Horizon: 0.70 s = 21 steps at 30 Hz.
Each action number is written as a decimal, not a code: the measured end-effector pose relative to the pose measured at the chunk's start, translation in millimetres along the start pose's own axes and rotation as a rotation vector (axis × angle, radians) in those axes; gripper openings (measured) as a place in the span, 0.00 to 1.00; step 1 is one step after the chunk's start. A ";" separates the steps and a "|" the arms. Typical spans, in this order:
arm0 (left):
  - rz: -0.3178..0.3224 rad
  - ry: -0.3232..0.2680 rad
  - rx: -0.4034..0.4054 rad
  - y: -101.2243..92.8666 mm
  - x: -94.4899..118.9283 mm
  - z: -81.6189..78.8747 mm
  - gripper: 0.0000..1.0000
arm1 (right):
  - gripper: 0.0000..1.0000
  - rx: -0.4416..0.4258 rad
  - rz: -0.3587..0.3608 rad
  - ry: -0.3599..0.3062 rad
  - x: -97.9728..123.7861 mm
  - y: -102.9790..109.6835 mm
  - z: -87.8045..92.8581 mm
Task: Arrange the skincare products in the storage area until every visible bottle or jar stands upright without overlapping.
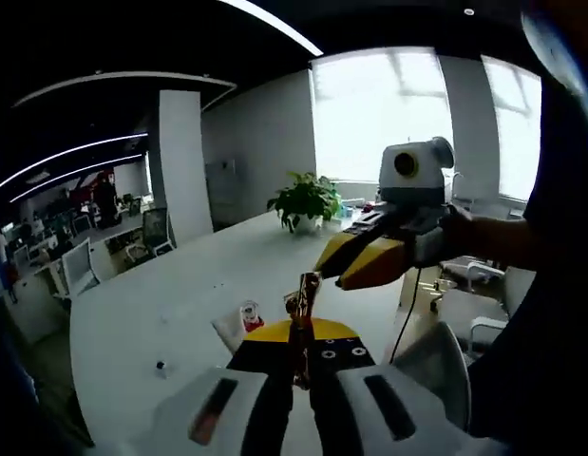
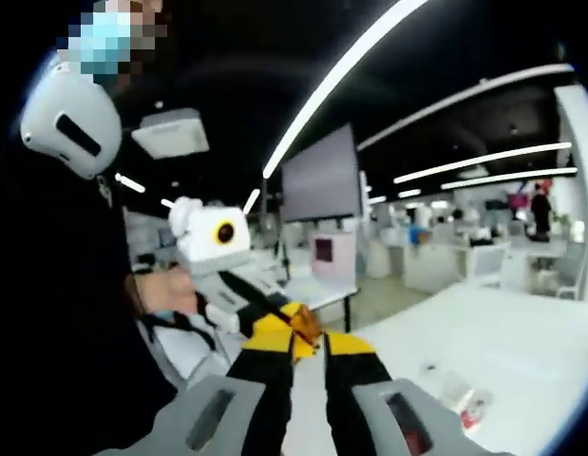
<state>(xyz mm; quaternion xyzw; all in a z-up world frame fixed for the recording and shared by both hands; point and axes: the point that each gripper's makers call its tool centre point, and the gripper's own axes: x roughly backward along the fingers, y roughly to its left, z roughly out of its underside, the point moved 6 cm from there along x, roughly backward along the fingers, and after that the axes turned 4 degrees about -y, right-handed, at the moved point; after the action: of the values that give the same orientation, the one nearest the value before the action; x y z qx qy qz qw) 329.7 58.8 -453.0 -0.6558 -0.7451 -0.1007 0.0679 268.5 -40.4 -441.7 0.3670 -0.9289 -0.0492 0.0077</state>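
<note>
Left gripper view: left gripper (image 1: 301, 328) clamped on small amber bottle (image 1: 303, 294), held high above white table (image 1: 170, 304). Right gripper (image 2: 308, 344) jaws nearly together, contents impossible to tell. Risk: thin grip, bottle slipping, dropping onto red-capped jar (image 1: 249, 314).

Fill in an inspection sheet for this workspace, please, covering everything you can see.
Surface: white table, mostly bare.
Job's things: small red-labelled jar on a clear pouch; amber item between the left gripper's jaws.
Clutter: tiny dark object.
Grippers: left gripper shut on the amber item; right gripper raised above the table, state unclear.
Cables: thin dark cable hanging below the right gripper.
Surroundings: potted plant, office chairs, bright windows.
</note>
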 end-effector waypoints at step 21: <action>0.143 -0.036 0.097 -6.4 -3.3 -6.4 0.04 | 0.00 0.041 -0.139 0.010 -7.5 1.2 -8.1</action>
<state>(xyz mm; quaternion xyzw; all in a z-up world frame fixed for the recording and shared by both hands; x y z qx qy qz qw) 323.5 53.3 -447.9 -0.7051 -0.7013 -0.0479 0.0933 273.6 -35.0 -433.4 0.4309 -0.9019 -0.0287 0.0012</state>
